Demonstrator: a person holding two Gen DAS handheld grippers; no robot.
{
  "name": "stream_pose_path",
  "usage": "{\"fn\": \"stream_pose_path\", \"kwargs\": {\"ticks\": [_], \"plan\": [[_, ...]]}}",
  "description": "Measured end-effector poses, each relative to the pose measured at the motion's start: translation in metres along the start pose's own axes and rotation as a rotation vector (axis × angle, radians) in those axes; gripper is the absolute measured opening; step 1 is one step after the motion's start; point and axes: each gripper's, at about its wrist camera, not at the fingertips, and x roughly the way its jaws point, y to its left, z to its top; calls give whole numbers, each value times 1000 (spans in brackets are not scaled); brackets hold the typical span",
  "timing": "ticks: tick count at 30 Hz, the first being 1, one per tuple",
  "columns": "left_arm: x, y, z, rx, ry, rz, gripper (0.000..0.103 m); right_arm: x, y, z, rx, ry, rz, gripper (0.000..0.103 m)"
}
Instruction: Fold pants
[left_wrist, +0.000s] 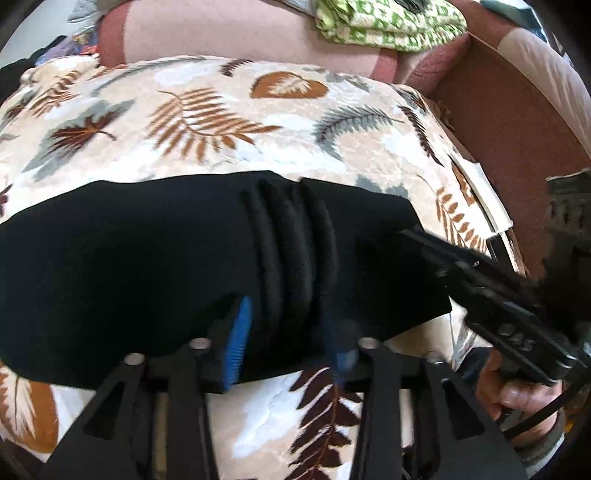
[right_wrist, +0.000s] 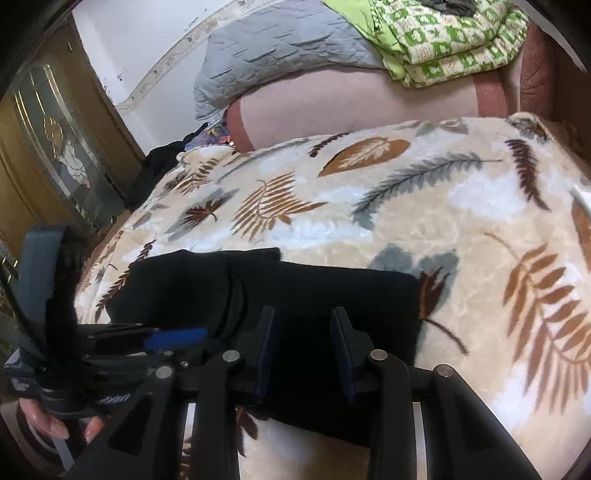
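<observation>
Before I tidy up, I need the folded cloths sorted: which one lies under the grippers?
The black pants, lying on the leaf blanket with both grippers' open jaws over them. The green patterned cloth sits far back on the sofa.

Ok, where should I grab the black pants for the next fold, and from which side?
Judging by how they lie, take the black pants at the near edge, coming in low from the front. They lie flat in a long band across the leaf-print blanket, with ridges bunched mid-length. Both the left tongs and the right tongs already straddle that edge, open.
</observation>
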Motion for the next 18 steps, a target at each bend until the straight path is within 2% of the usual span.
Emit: {"fn": "stream_pose_path", "kwargs": {"ticks": [3, 6, 8, 12, 15, 18], "plan": [[-12, 14, -2, -39, -20, 10, 53, 27, 1, -5, 22, 67, 20, 36], [-26, 27, -4, -68, -49, 21, 60, 25, 12, -5, -21, 55, -17, 39], [-38, 37, -5, -84, -87, 37, 68, 18, 20, -3, -29, 41, -7, 41], [-59, 59, -8, -132, -141, 60, 71, 17, 39, -3, -73, 34, 2, 45], [-72, 75, -15, -168, -165, 86, 72, 34, 49, -10, -91, 86, 16, 46], [-82, 94, -24, -190, -184, 144, 73, 39, 58, -16, -125, 90, -16, 47]]}}
